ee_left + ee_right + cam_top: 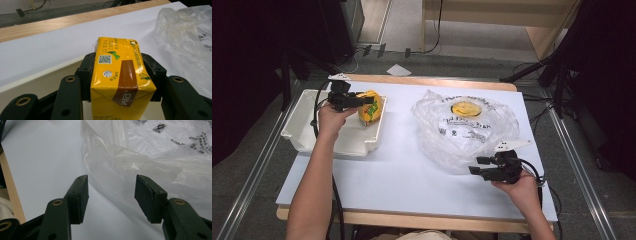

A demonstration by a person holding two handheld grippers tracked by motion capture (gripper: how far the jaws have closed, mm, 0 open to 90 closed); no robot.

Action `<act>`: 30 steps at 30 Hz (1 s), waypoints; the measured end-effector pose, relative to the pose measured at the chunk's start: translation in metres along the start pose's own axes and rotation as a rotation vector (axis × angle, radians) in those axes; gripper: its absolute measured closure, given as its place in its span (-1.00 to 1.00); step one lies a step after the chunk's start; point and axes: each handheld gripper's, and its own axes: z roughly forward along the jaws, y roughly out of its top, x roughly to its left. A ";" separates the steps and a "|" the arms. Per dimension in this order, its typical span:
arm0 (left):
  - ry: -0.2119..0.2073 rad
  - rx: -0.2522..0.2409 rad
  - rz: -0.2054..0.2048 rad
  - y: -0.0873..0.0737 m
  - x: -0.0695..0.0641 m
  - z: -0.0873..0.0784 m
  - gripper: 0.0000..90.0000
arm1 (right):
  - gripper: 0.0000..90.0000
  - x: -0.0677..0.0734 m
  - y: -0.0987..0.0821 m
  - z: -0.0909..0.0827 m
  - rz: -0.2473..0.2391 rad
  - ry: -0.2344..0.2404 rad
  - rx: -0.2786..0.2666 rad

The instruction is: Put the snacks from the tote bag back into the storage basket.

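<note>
Item: yellow carton point(120, 80), clamped in left gripper point(357, 100), hanging over right end of white tray point(312, 135). Step judged: placing carton into tray. Next calling for lowering to tray floor, then spreading jaws. Right gripper point(111, 195) gaping empty, resting right of tray beside plastic bag point(462, 125).

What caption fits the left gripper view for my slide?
Left gripper clamps a yellow drink carton over the white plastic tray.

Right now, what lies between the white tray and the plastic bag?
Nothing: the high view shows bare white tabletop between the white tray and the plastic bag.
</note>
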 end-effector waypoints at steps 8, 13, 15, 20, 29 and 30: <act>-0.021 -0.003 0.009 -0.009 0.003 -0.006 0.17 | 0.02 0.000 0.000 -0.001 -0.006 -0.004 -0.002; -0.009 0.035 0.036 -0.011 -0.001 -0.009 0.16 | 0.02 0.001 0.001 -0.002 -0.011 -0.006 -0.001; -0.008 0.043 0.052 -0.012 -0.003 -0.010 0.15 | 0.02 0.001 0.001 -0.002 -0.019 -0.006 -0.003; -0.027 0.060 0.048 -0.017 -0.003 -0.012 0.13 | 0.03 0.001 0.001 -0.001 -0.016 -0.009 0.003; -0.024 0.099 0.083 -0.016 -0.010 -0.013 0.08 | 0.03 0.002 0.001 -0.001 -0.021 -0.009 0.003; -0.028 0.100 0.075 -0.016 -0.009 -0.013 0.07 | 0.03 0.002 0.001 -0.001 -0.022 -0.009 0.002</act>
